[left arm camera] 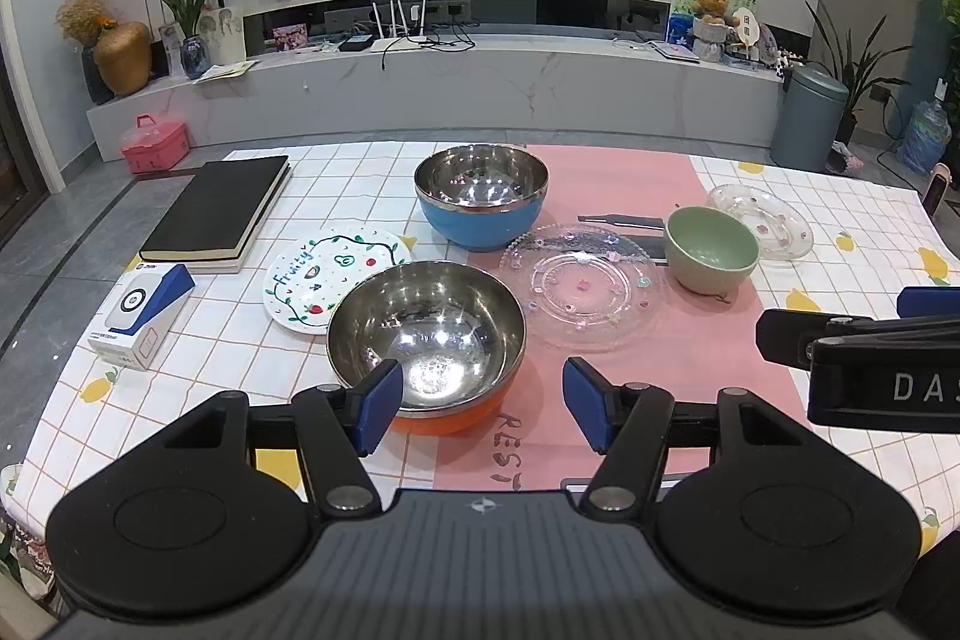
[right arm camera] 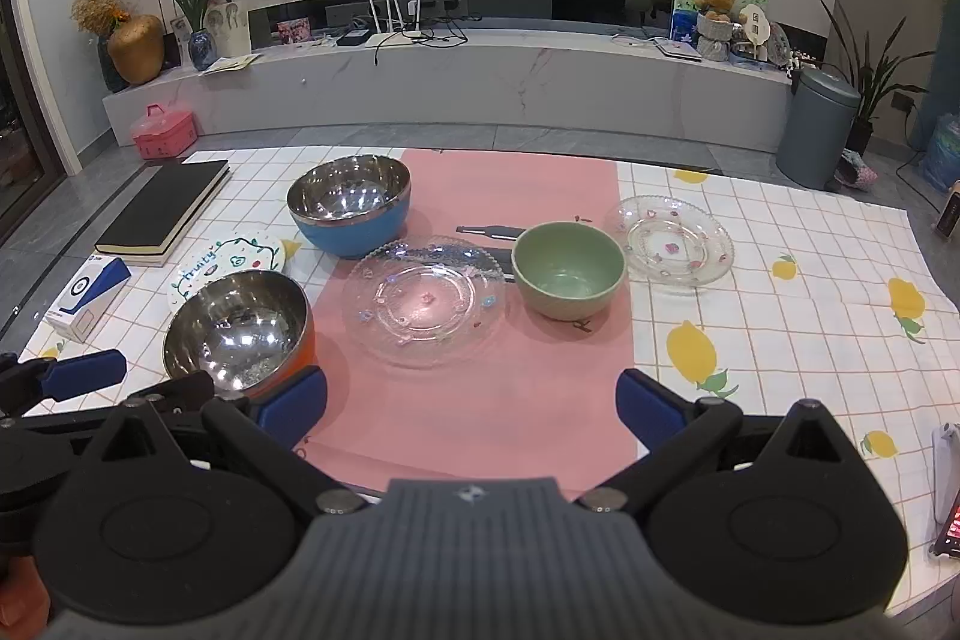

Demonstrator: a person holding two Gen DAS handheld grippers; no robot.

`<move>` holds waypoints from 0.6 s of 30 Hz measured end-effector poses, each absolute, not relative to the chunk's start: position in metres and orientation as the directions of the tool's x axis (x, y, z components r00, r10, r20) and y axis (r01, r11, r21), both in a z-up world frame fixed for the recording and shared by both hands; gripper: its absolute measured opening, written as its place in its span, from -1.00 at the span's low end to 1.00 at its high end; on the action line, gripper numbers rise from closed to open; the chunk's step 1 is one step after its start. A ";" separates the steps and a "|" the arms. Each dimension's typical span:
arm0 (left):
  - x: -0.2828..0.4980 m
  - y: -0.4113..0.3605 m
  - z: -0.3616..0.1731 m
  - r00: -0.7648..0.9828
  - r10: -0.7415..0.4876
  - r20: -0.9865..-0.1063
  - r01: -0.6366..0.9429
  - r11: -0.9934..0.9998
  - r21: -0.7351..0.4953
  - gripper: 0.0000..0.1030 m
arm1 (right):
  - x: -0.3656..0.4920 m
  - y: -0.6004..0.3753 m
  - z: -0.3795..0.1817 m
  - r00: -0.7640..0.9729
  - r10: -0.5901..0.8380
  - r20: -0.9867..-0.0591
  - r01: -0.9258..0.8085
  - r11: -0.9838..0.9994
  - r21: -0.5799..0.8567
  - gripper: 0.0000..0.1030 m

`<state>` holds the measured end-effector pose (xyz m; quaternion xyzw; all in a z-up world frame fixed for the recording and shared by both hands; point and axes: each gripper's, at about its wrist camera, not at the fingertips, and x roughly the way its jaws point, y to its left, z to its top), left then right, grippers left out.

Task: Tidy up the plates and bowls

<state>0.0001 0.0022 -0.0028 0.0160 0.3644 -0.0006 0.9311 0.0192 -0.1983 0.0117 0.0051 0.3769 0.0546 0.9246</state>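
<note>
An orange steel bowl (left arm camera: 426,334) (right arm camera: 237,331) sits nearest, just ahead of my left gripper (left arm camera: 483,406), which is open and empty with its left pad at the bowl's rim. A blue steel bowl (left arm camera: 482,202) (right arm camera: 349,205) stands behind it. A white fruit-pattern plate (left arm camera: 324,274) (right arm camera: 240,253) lies left. A large clear glass plate (left arm camera: 582,286) (right arm camera: 423,298), a green bowl (left arm camera: 711,250) (right arm camera: 570,268) and a small glass plate (left arm camera: 765,220) (right arm camera: 678,238) lie to the right. My right gripper (right arm camera: 471,409) is open and empty above the pink mat.
A black notebook (left arm camera: 219,211) and a blue-white box (left arm camera: 144,316) lie at the table's left. A black tool (right arm camera: 489,232) lies behind the glass plate. The pink mat (right arm camera: 480,400) runs down the middle of the lemon-print cloth. A phone (right arm camera: 948,490) lies at the right edge.
</note>
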 end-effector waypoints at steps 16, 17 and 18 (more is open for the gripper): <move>0.000 0.003 -0.002 0.734 0.010 -0.679 0.013 0.999 0.029 0.40 | 0.017 -0.190 0.012 0.705 0.113 -0.701 -0.105 0.993 0.055 0.95; 0.000 0.003 -0.002 0.735 0.010 -0.678 0.013 1.000 0.029 0.40 | 0.017 -0.190 0.012 0.705 0.113 -0.701 -0.106 0.993 0.054 0.95; 0.000 0.003 -0.002 0.734 0.010 -0.679 0.013 1.000 0.028 0.40 | 0.018 -0.190 0.012 0.705 0.114 -0.700 -0.106 0.993 0.054 0.95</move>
